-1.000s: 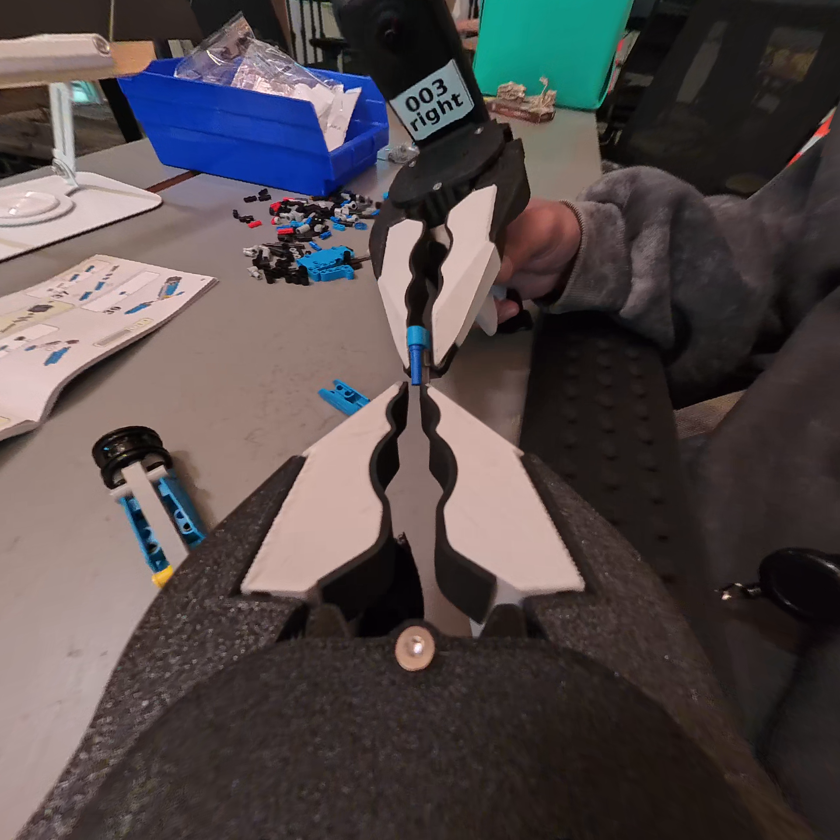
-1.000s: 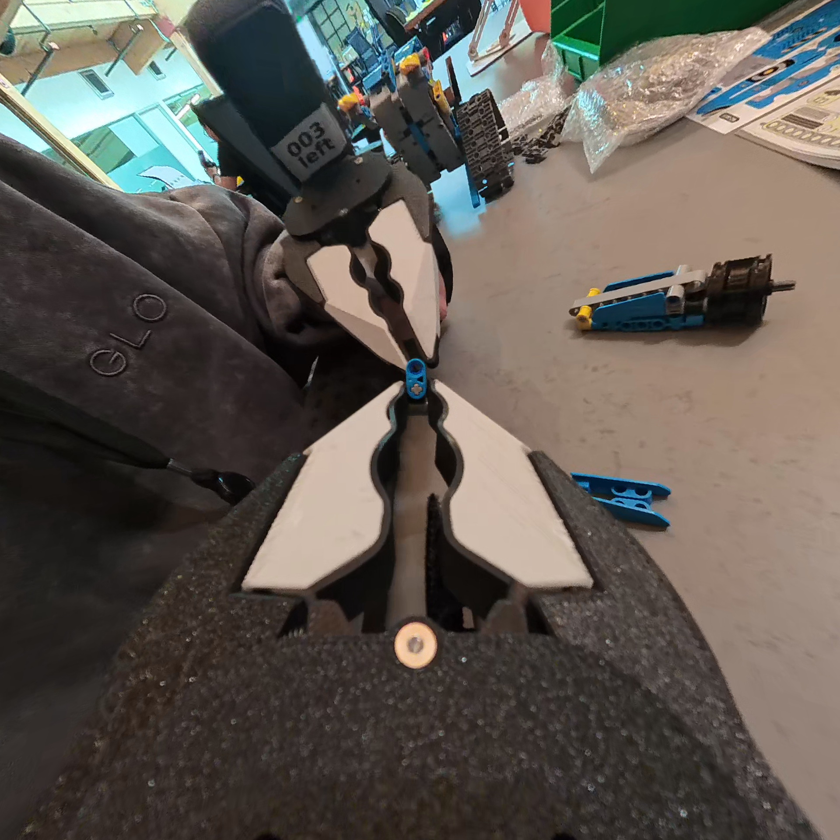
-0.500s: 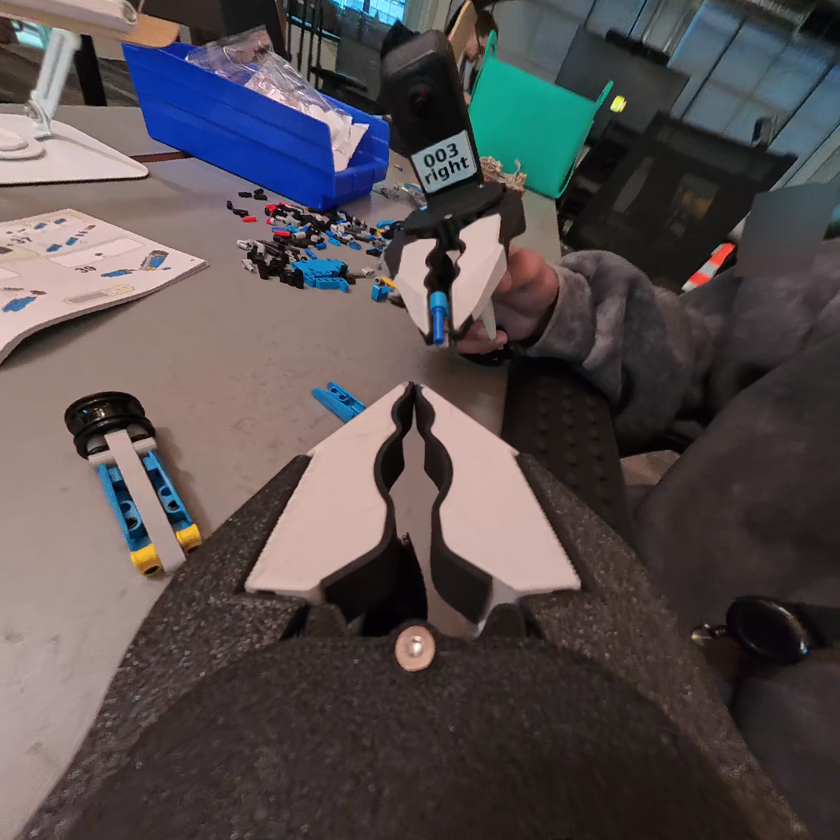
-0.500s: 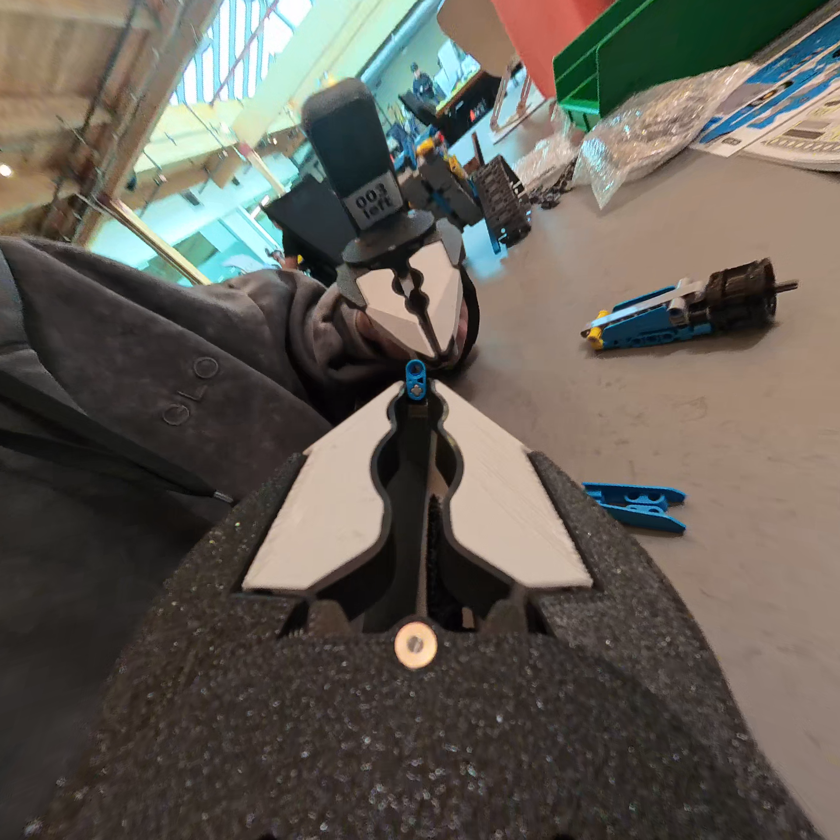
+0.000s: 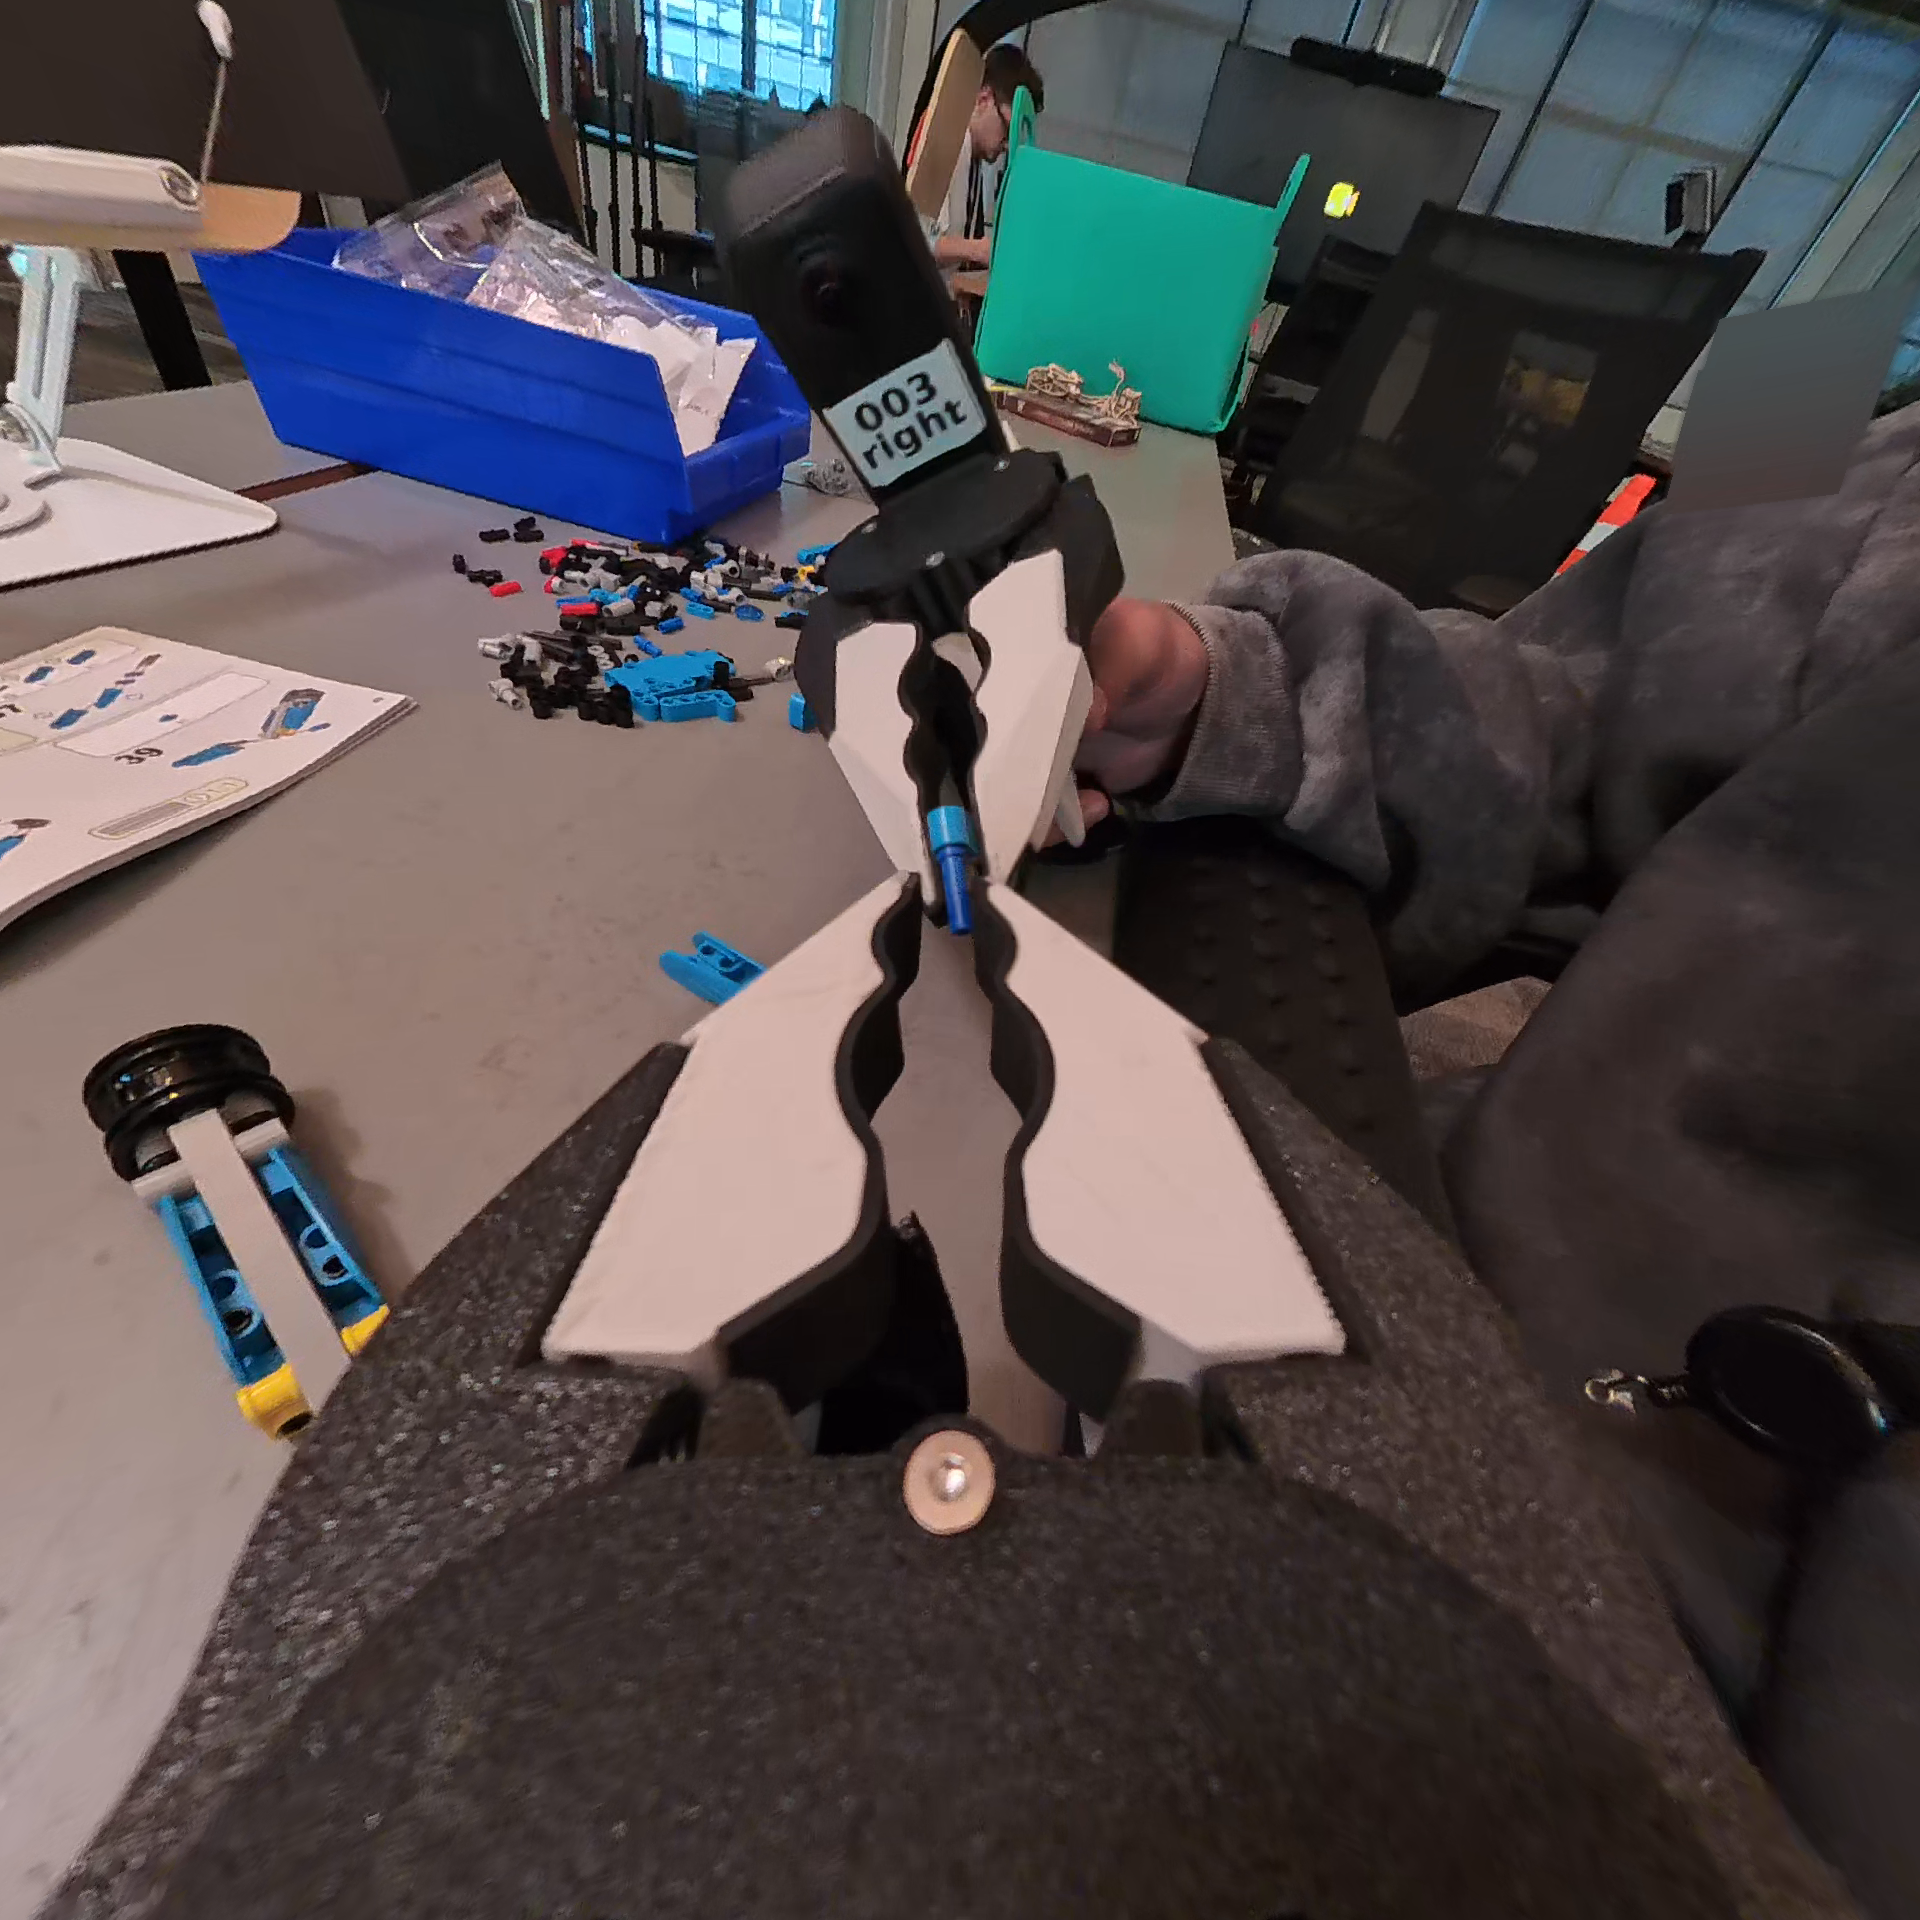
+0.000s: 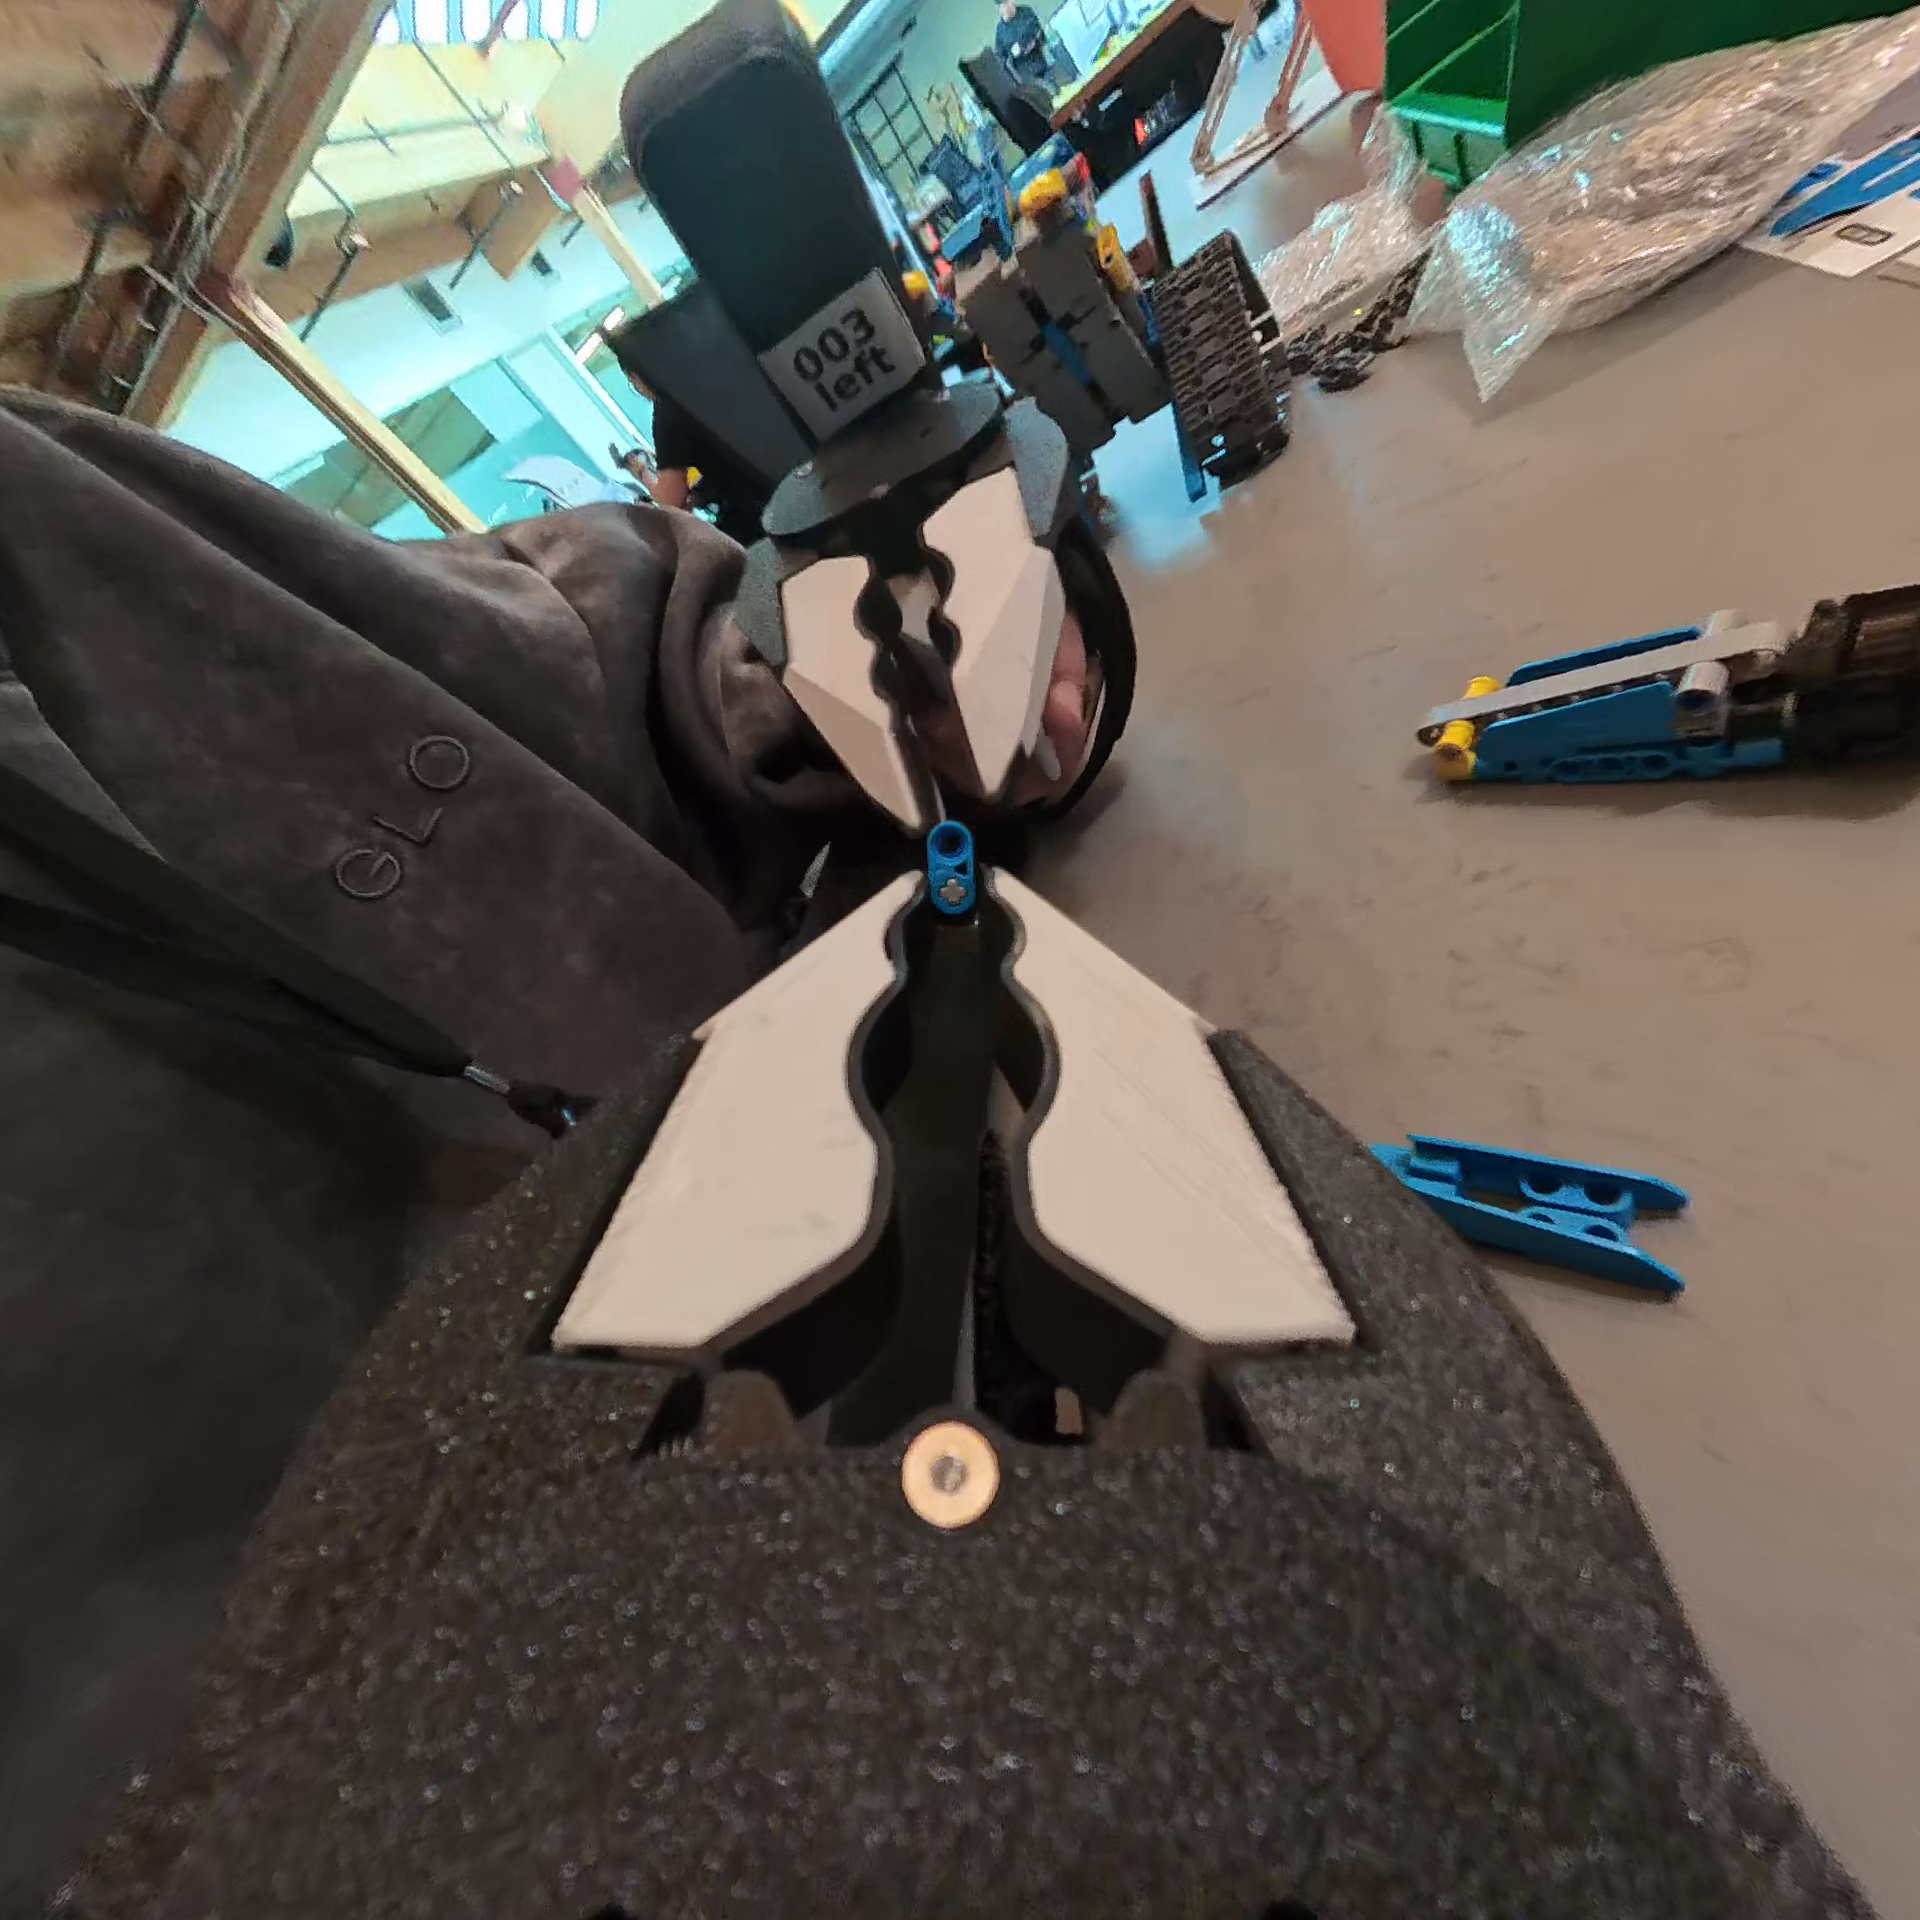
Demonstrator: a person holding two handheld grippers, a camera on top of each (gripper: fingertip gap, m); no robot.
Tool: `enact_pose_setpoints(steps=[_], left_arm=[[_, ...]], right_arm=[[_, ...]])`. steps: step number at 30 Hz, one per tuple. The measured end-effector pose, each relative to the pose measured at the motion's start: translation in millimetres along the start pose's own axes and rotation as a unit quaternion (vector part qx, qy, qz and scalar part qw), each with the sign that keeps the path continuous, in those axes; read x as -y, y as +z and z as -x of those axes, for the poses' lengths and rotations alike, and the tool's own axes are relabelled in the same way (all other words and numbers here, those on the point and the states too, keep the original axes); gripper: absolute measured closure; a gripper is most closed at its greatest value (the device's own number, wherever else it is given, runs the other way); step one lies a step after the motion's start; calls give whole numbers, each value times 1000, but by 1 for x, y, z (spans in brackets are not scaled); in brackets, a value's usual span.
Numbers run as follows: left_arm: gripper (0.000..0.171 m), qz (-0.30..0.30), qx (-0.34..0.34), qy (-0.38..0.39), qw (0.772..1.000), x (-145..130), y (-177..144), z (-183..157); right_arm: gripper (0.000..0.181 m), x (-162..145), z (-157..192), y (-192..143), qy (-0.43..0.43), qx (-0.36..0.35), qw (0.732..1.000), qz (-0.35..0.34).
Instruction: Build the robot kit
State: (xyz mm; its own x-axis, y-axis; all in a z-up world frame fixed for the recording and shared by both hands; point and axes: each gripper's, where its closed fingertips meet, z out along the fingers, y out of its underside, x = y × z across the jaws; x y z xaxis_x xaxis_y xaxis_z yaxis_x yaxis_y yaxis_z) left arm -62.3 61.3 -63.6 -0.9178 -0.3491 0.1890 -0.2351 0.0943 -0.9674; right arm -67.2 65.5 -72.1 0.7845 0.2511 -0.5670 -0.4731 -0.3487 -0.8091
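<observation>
My right gripper [image 6: 951,896] is shut on a small blue connector with a pin [image 6: 951,881]. In the left wrist view the right gripper [image 5: 961,868] points down at me with the connector [image 5: 948,836] sticking out of its tips. My left gripper [image 5: 948,899] is open by a narrow gap, and the pin's dark blue end sits between its fingertips; I cannot tell if they touch it. In the right wrist view the left gripper [image 6: 951,805] stands tip to tip with the right one, just above the grey table [image 5: 468,883].
A blue and grey beam assembly with a black wheel [image 5: 223,1174] lies at the left. A small blue forked part [image 5: 712,961] lies near the gripper tips. Farther back are a pile of small parts [image 5: 634,634], a blue bin [image 5: 499,405], a booklet [image 5: 156,748] and a tracked model [image 6: 1143,312]. Less than 4 cm separates the two grippers' tips.
Half a second ago the grippers were apart; now they have come back together tip to tip. My left gripper has opened a little. The right one still holds the blue connector.
</observation>
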Motion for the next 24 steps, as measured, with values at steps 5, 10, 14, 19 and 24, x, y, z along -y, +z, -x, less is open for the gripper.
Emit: enact_pose_setpoints(steps=[5, 10, 14, 19, 24], left_arm=[[162, 4, -1, -4, 1000, -1, 0, 0], [167, 29, -14, -9, 999, -9, 4, -4], [168, 24, 18, 30, 999, -5, 1, 1], [168, 47, 160, 151, 974, 0, -14, 36], [168, 121, 330, 373, 859, 4, -43, 81]], right_arm=[[174, 3, -2, -2, -1, -7, 1000, -9], [174, 0, -2, 0, -11, -12, 1000, 1], [170, 2, -2, 0, -5, -17, 1000, -6], [162, 14, -26, -17, 14, -87, 995, -44], [161, 28, -56, -50, 47, -177, 978, -100]])
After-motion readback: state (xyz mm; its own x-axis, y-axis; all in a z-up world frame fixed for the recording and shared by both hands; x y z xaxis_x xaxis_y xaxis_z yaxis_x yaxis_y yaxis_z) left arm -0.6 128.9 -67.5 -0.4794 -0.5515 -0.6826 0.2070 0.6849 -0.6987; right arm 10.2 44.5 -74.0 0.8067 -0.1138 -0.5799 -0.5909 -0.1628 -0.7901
